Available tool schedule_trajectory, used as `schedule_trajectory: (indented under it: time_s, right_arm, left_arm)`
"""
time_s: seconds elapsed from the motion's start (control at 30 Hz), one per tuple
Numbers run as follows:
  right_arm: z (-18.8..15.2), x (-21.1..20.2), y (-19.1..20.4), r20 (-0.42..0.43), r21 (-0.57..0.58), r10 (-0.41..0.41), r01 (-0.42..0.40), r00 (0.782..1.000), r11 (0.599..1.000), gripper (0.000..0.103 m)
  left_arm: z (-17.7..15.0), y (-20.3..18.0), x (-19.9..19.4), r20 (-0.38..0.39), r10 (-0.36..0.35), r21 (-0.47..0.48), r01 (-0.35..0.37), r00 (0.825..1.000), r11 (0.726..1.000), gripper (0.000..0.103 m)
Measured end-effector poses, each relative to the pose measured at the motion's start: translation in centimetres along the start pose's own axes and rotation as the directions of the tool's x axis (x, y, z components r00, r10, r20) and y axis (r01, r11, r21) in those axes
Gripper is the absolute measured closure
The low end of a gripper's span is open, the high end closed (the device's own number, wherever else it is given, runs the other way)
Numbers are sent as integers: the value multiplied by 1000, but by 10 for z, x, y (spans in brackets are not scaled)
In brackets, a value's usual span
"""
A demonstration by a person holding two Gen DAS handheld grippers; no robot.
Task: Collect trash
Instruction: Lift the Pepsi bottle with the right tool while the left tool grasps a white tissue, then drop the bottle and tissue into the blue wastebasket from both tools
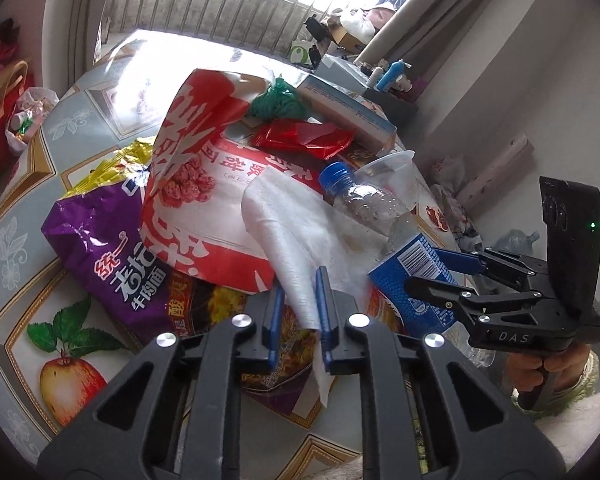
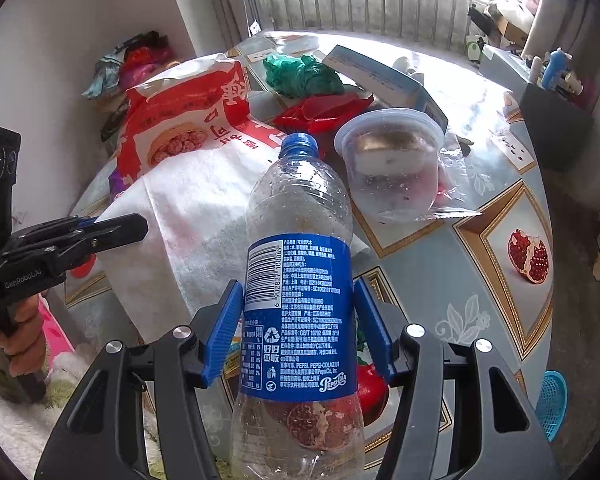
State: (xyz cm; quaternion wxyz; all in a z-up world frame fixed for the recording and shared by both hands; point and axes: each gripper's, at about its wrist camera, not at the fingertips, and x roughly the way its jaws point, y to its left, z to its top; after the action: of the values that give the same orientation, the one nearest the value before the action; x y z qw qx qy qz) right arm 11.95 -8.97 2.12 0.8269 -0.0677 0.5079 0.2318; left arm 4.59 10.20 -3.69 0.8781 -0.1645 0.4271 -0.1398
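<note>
My left gripper (image 1: 299, 296) is shut on the near corner of a white paper towel (image 1: 296, 232), which drapes over the trash pile on the table. My right gripper (image 2: 298, 312) is shut on an empty Pepsi bottle (image 2: 298, 280) with a blue cap and blue label, gripped around the label. The bottle also shows in the left wrist view (image 1: 384, 224), with the right gripper (image 1: 424, 276) at its lower end. The left gripper shows in the right wrist view (image 2: 140, 226) at the towel's left edge (image 2: 196, 216).
On the fruit-patterned tablecloth (image 1: 32, 240) lie a red-and-white food bag (image 1: 188, 168), a purple noodle packet (image 1: 112, 256), a red wrapper (image 1: 304, 136), a green bag (image 1: 278, 100), a clear plastic cup (image 2: 392, 164) and a blue-white box (image 1: 348, 108). A blue basket (image 2: 552, 404) sits off the table, right.
</note>
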Motion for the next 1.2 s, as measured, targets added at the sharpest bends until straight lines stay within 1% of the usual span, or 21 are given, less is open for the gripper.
schedule_trajectory:
  time_s: [0.03, 0.13, 0.2, 0.27, 0.4, 0.53, 0.6, 0.67, 0.73, 0.8, 0.87, 0.97, 1.0, 1.03, 1.07, 1.13, 1.2]
  right_arm:
    - [0, 1, -1, 0, 3, 1, -1, 1000, 1000, 46]
    - [0, 4, -6, 0, 21, 25, -25, 1000, 999, 46]
    - [1, 2, -9, 4, 43, 44, -44, 999, 998, 47]
    - [-1, -5, -13, 25, 69, 68, -69, 997, 995, 49]
    - [-7, -29, -21, 81, 112, 124, -132, 989, 985, 50]
    - [-16, -59, -30, 152, 142, 191, -213, 970, 967, 50]
    - [-22, -76, -39, 204, 168, 218, -253, 954, 953, 50]
    - [-28, -96, -50, 264, 196, 223, -279, 938, 940, 50]
    - [-36, -117, -65, 328, 230, 194, -277, 925, 933, 50]
    - [-45, -138, -82, 387, 274, 131, -249, 913, 929, 50]
    - [-58, -157, -102, 433, 332, 57, -218, 900, 918, 49]
    - [-82, -179, -134, 469, 433, -68, -162, 881, 887, 49]
    - [-91, -184, -147, 468, 479, -111, -146, 877, 866, 49]
    - [-100, -188, -159, 464, 522, -146, -137, 874, 842, 49]
    - [-110, -191, -170, 460, 562, -179, -129, 870, 817, 49]
    - [-132, -198, -194, 445, 648, -254, -113, 859, 753, 49]
    - [-157, -201, -216, 421, 726, -324, -100, 847, 680, 49]
  left_arm:
    - [1, -4, 0, 8, 0, 17, 0, 1000, 1000, 97]
    - [0, -12, -5, 30, 11, 64, -12, 1000, 998, 103]
    - [1, -19, -10, 49, 7, 91, -12, 999, 996, 103]
    - [2, -25, -18, 67, -12, 112, 4, 998, 994, 103]
    - [7, -36, -38, 86, -72, 137, 59, 994, 989, 103]
    - [18, -53, -62, 112, -129, 185, 107, 985, 977, 103]
    - [26, -64, -72, 123, -173, 212, 144, 977, 967, 103]
    - [36, -75, -79, 125, -219, 239, 185, 968, 953, 103]
    - [48, -91, -80, 115, -271, 267, 233, 956, 935, 103]
    - [62, -110, -74, 95, -331, 292, 292, 939, 911, 103]
    - [75, -132, -65, 59, -404, 312, 367, 913, 876, 103]
    - [90, -175, -42, 8, -472, 372, 436, 882, 819, 103]
    - [94, -191, -32, -15, -488, 388, 455, 873, 801, 103]
    - [97, -206, -21, -50, -508, 395, 484, 860, 781, 103]
    - [101, -222, -8, -94, -531, 397, 521, 842, 755, 103]
    - [106, -257, 21, -185, -551, 399, 575, 813, 714, 103]
    - [106, -295, 51, -268, -552, 407, 612, 790, 678, 103]
